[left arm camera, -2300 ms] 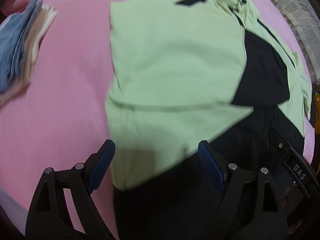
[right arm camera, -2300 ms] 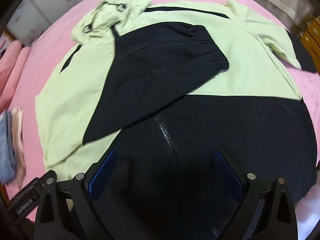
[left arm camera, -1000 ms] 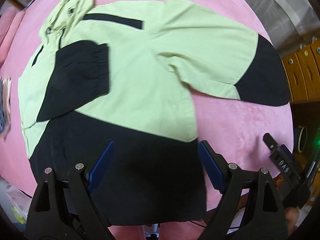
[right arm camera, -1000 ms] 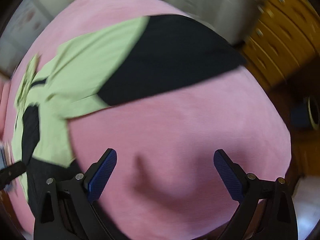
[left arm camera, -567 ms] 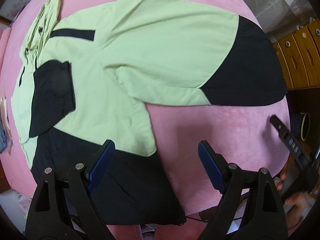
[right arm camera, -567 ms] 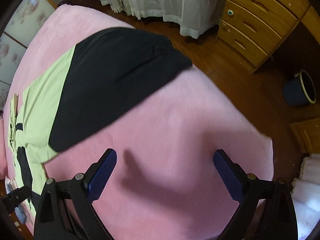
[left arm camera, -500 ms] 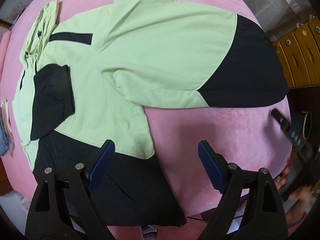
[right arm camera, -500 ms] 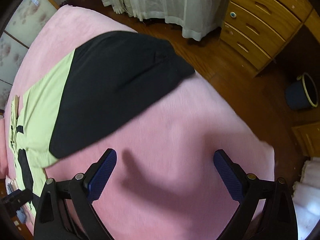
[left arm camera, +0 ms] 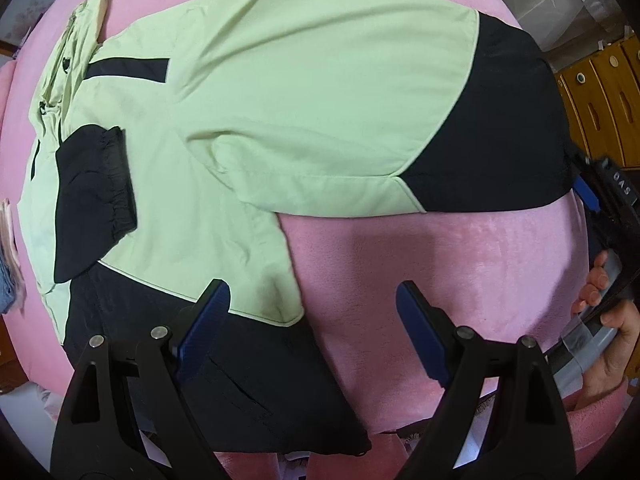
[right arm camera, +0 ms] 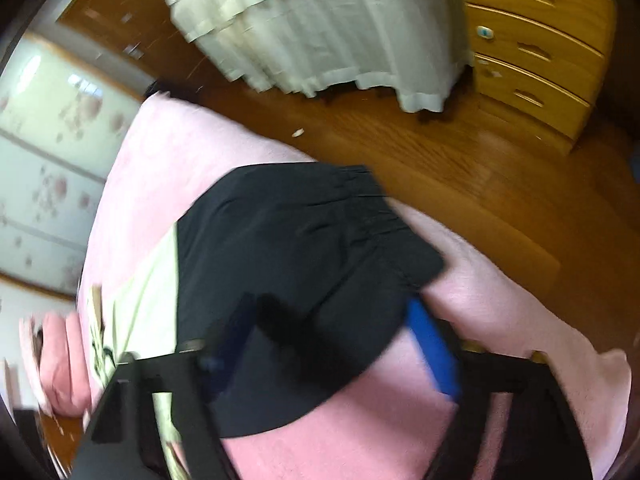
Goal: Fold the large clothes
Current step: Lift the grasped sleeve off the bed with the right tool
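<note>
Green-and-black jacket [left arm camera: 248, 92] lies flat on the pink bed cover [left arm camera: 440, 256]. One sleeve is already folded across the chest; you're on the outstretched sleeve [right arm camera: 304, 264]. Right gripper [right arm camera: 332, 344] angles down, jaws closing around its black cuff end. Next, I'd say: pinch firmly, then carry it across the body. Left gripper [left arm camera: 312, 320] hangs spread, empty, pointing straight down at the hem.

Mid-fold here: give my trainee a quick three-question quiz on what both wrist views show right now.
1. True or false: the left tool grips the jacket.
2. Which part of the jacket lies between the right tool's closing jaws?
A. hood
B. black sleeve cuff
C. hem
3. Fill in: the jacket lies on a ____ blanket.

Key: 1 false, its jaws stand open above the cloth; 2 B, the black sleeve cuff; 3 pink.
</note>
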